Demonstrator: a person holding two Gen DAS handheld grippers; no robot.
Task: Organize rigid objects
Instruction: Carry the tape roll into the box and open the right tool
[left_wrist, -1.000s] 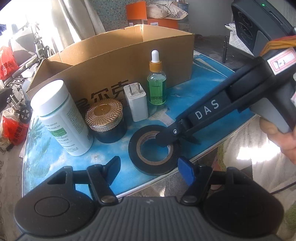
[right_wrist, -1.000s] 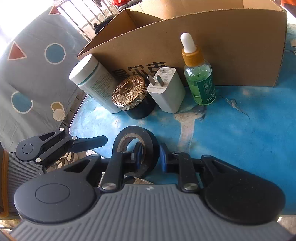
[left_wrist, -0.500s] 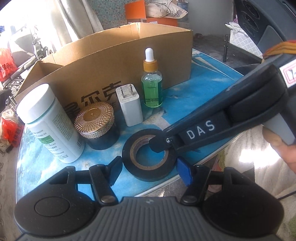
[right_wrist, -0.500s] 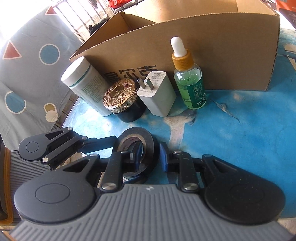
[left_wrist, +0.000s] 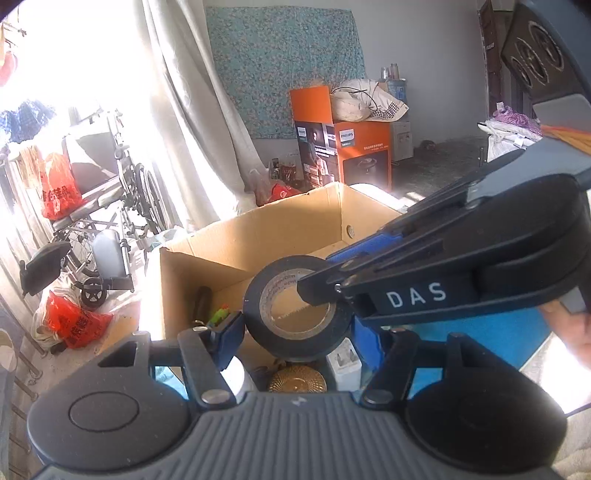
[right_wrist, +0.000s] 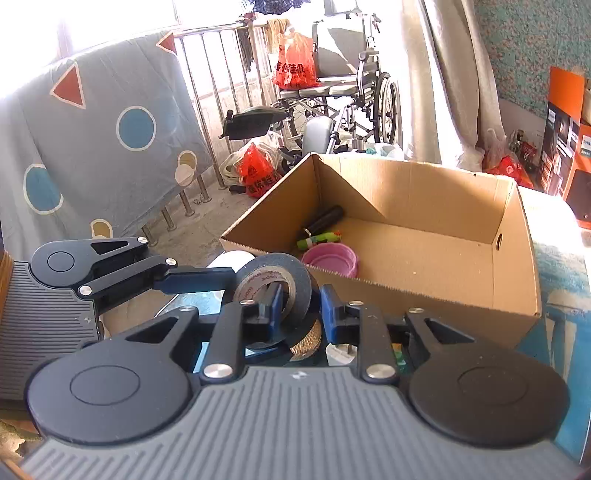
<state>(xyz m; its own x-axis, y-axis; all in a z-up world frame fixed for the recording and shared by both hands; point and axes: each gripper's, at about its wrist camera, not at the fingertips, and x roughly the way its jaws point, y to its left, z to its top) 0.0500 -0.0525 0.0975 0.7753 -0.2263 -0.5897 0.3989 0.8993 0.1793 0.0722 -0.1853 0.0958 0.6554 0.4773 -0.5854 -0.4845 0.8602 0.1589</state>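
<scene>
Right wrist view: right gripper (right_wrist: 298, 309) clamps the black ring-shaped roll of tape (right_wrist: 275, 286) by one wall above the open cardboard box (right_wrist: 436, 295); it may swing loose. Left gripper (left_wrist: 295, 328) spread, empty

Black roll of electrical tape with a brown cardboard core (left_wrist: 295, 314) (right_wrist: 275, 286), lifted off the table, tilted on edge, just in front of the open brown cardboard box (left_wrist: 280, 236) (right_wrist: 424, 236).
</scene>
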